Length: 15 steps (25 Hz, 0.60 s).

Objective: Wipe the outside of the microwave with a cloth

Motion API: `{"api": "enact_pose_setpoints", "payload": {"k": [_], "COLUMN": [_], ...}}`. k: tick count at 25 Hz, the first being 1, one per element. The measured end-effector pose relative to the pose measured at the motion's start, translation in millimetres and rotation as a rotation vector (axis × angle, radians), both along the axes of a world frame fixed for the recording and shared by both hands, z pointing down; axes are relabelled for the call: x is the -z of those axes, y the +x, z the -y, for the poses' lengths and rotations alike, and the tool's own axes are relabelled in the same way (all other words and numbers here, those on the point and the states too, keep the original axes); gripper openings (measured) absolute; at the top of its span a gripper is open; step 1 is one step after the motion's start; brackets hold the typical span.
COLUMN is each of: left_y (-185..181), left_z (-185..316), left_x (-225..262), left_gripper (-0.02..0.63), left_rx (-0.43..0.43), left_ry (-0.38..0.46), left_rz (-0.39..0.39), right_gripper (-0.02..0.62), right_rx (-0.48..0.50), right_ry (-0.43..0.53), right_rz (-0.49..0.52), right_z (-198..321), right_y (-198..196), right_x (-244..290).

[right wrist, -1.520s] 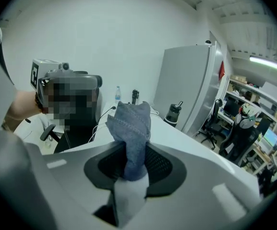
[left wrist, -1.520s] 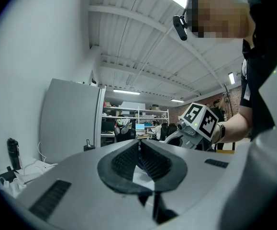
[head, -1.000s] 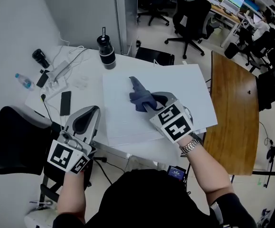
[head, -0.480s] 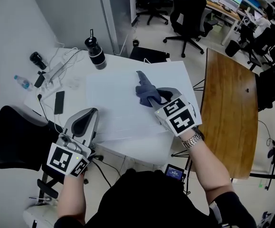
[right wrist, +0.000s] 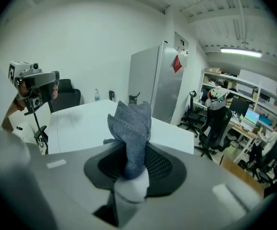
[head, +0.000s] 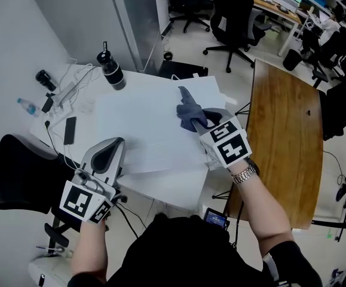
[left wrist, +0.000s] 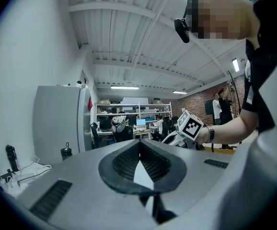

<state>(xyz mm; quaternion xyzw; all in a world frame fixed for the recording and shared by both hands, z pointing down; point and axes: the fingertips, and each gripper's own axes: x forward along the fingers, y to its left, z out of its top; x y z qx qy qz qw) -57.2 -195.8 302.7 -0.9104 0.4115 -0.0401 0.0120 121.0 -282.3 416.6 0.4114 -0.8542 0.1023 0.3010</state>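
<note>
**Head view.** The right gripper (head: 201, 119) is clenched on a blue-grey cloth (head: 189, 107) above the far right part of the white table (head: 137, 124). The left gripper (head: 112, 149) sits at the table's near left edge. I can pick out no microwave here. Judgement: the cloth is in hand, no wiping has begun, and every outside face is left to do.

**Left gripper view.** The jaws are pressed together with nothing between them, which the head view does not show. This view also shows a tall grey cabinet (left wrist: 59, 121) standing behind the table.

**Right gripper view.** The pads pinch the cloth low down, and a bunched end stands up past the jaws. The grip is hidden under the gripper body in the head view. I cannot tell whether the cloth touches the tabletop. No microwave shows here either.
</note>
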Motion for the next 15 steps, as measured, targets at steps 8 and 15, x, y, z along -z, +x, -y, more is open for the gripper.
{"api": "enact_pose_setpoints", "payload": {"k": [8,15], "left_y": [37,65], "left_z": [-1,-4], "left_x": [3,1], "left_gripper": [0.005,0.005], "left_rx": [-0.008,-0.013], "left_ry": [0.002,0.000], "left_rz": [0.026,0.047], "right_gripper": [0.106,0.106], "right_rx": [-0.048,-0.083], "right_ry": [0.019,0.036], "right_rz": [0.020,0.049], "right_z": [3,6], "right_y": [52,91], "right_x": [1,-1]}}
